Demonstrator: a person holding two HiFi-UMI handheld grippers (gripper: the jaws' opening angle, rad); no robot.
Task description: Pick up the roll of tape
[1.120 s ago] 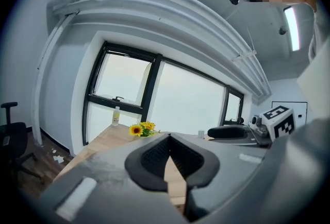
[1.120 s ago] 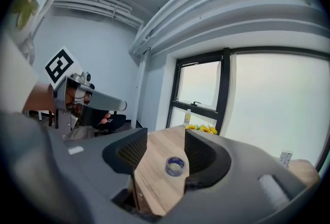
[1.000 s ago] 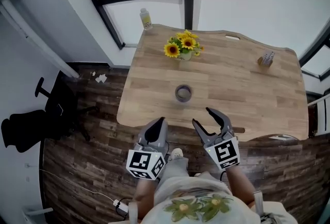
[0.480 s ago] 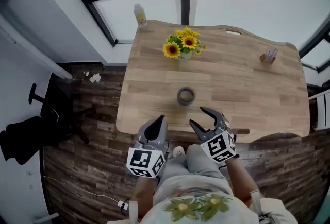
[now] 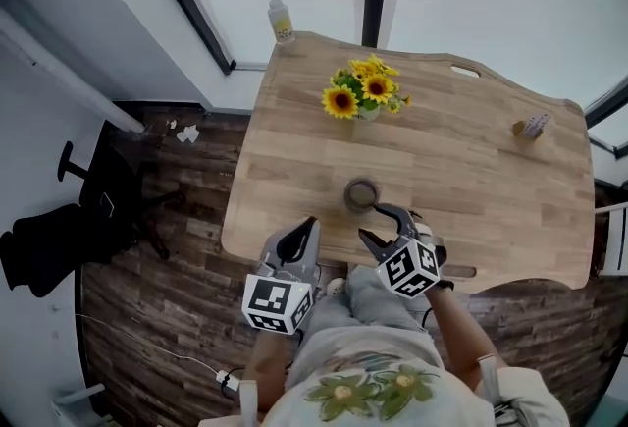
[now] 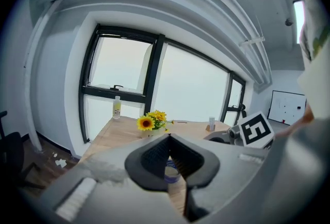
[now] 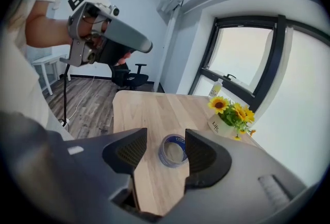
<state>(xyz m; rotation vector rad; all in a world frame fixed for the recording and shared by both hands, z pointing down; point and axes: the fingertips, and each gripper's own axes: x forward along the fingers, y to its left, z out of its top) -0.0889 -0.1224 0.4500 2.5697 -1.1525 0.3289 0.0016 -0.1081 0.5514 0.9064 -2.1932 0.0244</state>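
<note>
The roll of tape [image 5: 361,193], bluish-grey, lies flat on the wooden table [image 5: 471,180] near its front edge. My right gripper [image 5: 379,223] is open just short of the roll, over the table's front edge. In the right gripper view the tape [image 7: 172,150] sits a little beyond the spread jaws of the right gripper [image 7: 166,148], untouched. My left gripper [image 5: 306,227] hangs shut and empty off the front edge, left of the roll. In the left gripper view the left gripper [image 6: 169,138] has its tips together, and a bit of the tape [image 6: 172,172] shows through the gap below them.
A small vase of sunflowers [image 5: 365,91] stands behind the tape. A bottle [image 5: 282,23] sits at the far left corner, and a small holder [image 5: 533,127] near the right edge. A black office chair [image 5: 59,229] stands on the wood floor to the left.
My right gripper has moved forward from beyond the table's front edge to just short of the tape, still open. The left gripper has hardly moved.
</note>
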